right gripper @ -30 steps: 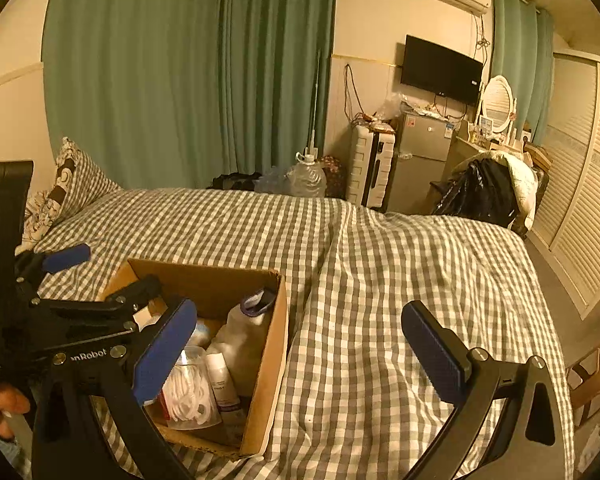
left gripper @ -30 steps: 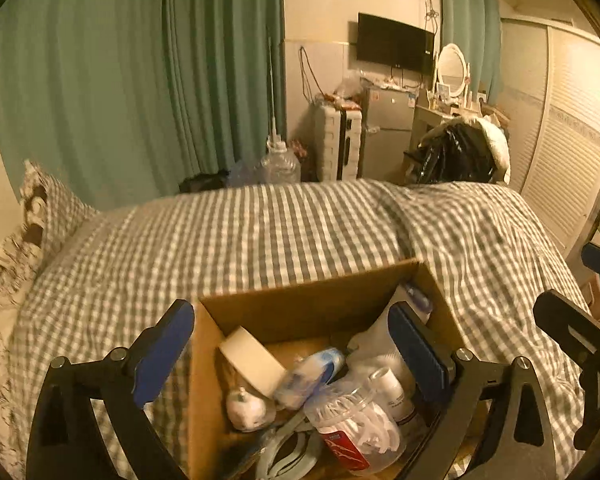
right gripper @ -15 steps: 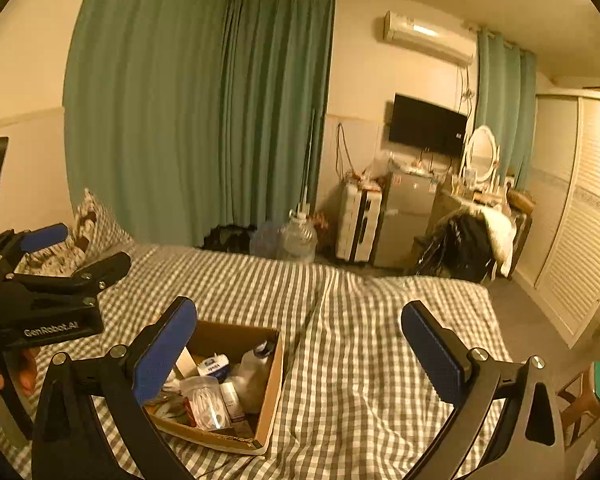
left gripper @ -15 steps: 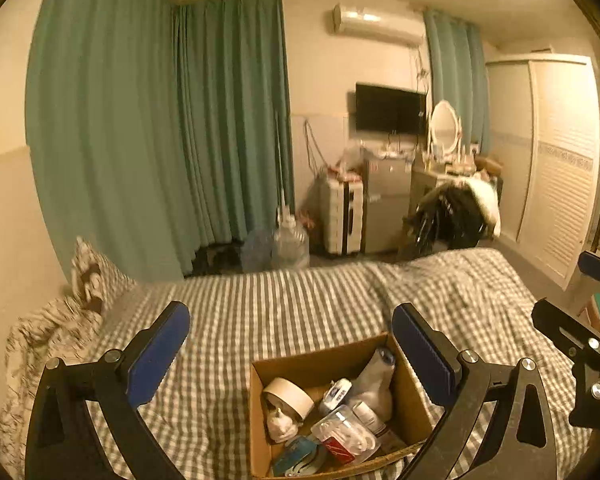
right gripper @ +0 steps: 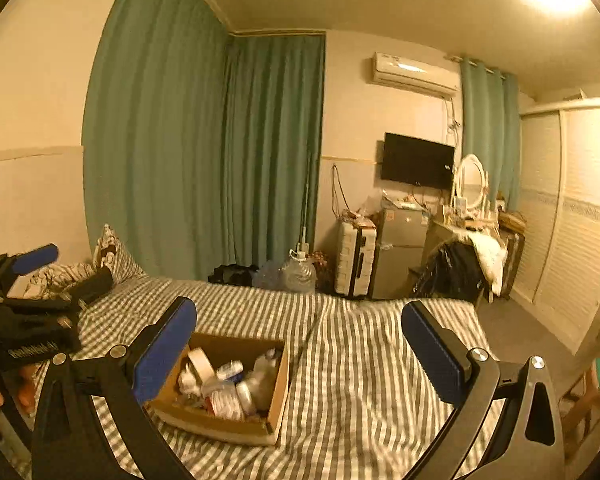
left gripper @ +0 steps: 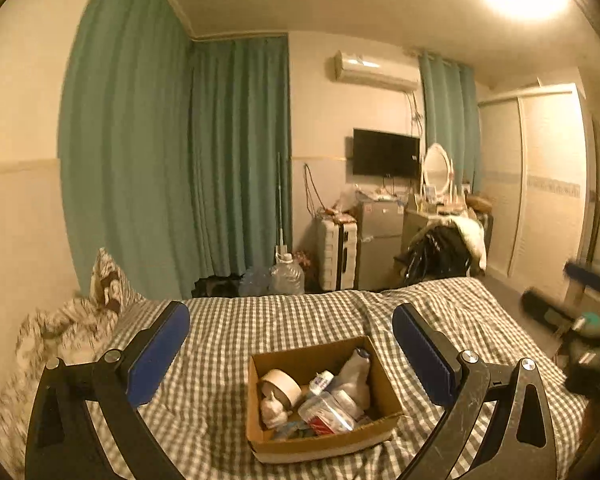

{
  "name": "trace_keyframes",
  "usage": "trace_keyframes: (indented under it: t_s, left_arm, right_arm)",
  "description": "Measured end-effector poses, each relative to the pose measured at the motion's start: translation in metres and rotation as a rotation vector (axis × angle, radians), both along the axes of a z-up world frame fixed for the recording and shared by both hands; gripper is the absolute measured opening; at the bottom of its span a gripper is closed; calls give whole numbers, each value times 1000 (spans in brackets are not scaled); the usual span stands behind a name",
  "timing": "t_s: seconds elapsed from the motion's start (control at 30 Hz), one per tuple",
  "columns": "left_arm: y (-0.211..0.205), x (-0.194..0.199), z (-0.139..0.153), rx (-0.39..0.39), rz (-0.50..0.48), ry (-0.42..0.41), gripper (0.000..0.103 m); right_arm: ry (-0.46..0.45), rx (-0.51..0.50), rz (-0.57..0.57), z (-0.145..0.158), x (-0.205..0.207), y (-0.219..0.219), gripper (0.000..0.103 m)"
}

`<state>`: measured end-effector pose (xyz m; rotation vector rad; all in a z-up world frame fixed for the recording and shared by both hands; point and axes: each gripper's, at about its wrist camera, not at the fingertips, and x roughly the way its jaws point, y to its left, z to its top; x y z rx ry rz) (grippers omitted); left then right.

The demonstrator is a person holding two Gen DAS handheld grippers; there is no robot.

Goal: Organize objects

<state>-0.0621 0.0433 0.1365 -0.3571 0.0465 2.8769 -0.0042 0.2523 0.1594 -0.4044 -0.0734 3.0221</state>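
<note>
An open cardboard box [left gripper: 260, 364] sits on the checked bed; it also shows in the right wrist view [right gripper: 280, 384]. Inside lie a roll of tape [left gripper: 284, 382], a white bottle [left gripper: 354, 372], a clear plastic tub with a red label [left gripper: 326, 410] and other small items. My left gripper [left gripper: 292, 354] is open and empty, raised well above and behind the box. My right gripper [right gripper: 300, 346] is open and empty, also high above the bed, right of the box. The left gripper shows at the left edge of the right wrist view [right gripper: 32, 280].
The checked bedspread [left gripper: 300, 320] covers the bed. Pillows [left gripper: 108, 284] lie at its left end. Beyond the bed stand a water jug [left gripper: 286, 278], a white suitcase [left gripper: 338, 252], a small fridge [left gripper: 380, 248] and a chair with clothes [left gripper: 444, 252]. Wardrobe doors [right gripper: 572, 240] are on the right.
Both grippers have pulled up and back from the box, which now looks smaller and lower in both views. Both stayed open and empty.
</note>
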Motion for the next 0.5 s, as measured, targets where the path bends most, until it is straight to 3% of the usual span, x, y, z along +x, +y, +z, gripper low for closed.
trace_keyframes:
  t_s: [0.23, 0.33, 0.5]
  left_arm:
    - [5, 26, -76, -51, 94, 4, 103]
    - [5, 22, -93, -65, 119, -33, 103]
    - [-4, 24, -95, -41, 132, -46, 103]
  right_arm:
    - [-106, -24, 26, -91, -14, -3, 103]
    - [-95, -39, 32, -107, -13, -9, 103]
    - [-93, -44, 15, -119, -17, -14, 103]
